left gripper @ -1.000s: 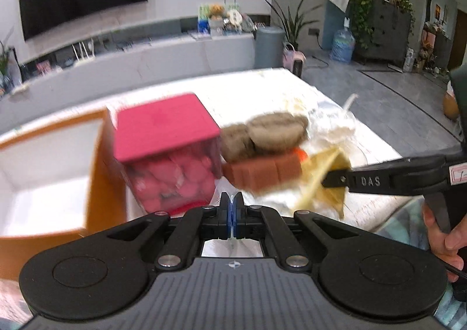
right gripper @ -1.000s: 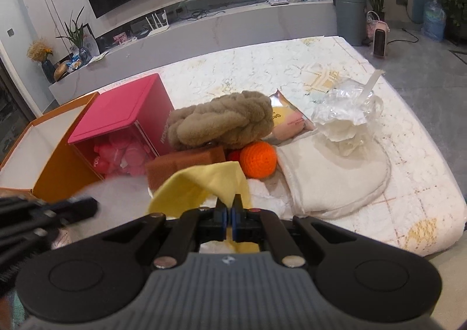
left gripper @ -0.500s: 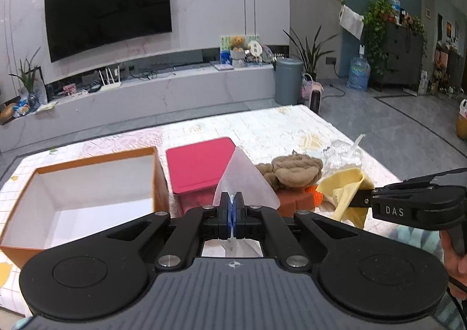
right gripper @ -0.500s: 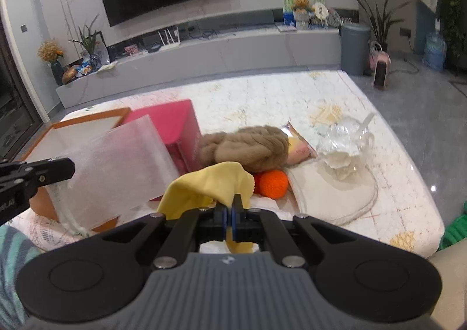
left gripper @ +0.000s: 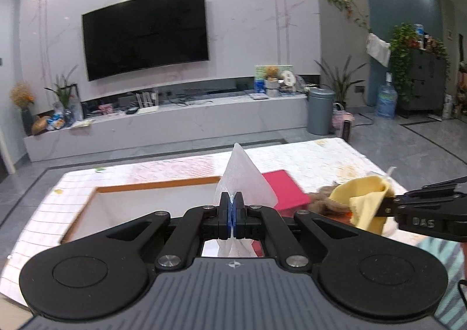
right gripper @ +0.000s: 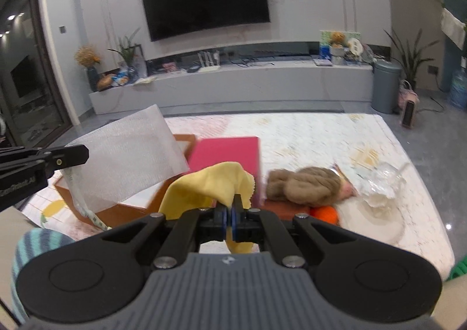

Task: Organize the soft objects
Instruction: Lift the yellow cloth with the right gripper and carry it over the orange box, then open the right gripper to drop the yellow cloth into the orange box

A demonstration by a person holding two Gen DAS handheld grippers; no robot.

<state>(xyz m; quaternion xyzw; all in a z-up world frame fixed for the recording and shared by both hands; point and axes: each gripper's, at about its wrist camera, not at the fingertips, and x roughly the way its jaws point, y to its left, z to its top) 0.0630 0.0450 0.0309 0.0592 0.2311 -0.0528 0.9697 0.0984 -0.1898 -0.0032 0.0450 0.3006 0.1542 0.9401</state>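
Observation:
My left gripper (left gripper: 233, 214) is shut on a white foam pouch (left gripper: 243, 181), held up above the open orange box (left gripper: 151, 185); the pouch also shows in the right wrist view (right gripper: 122, 154). My right gripper (right gripper: 229, 214) is shut on a yellow cloth (right gripper: 204, 187), lifted off the table; the cloth also shows in the left wrist view (left gripper: 362, 201). On the table lie a brown yarn skein (right gripper: 303, 184), an orange ball (right gripper: 325, 214), a brown block (right gripper: 289, 210) and a white cloth (right gripper: 388, 230).
A pink-lidded box (right gripper: 230, 152) stands between the orange box (right gripper: 122, 208) and the yarn. Crumpled clear plastic (right gripper: 382, 184) lies at the right of the table (right gripper: 306, 131). A striped sleeve (right gripper: 35, 245) is at the lower left.
Both grippers have risen and tilted up, lifting the foam pouch and the yellow cloth off the pile. The left gripper has moved left over the orange box.

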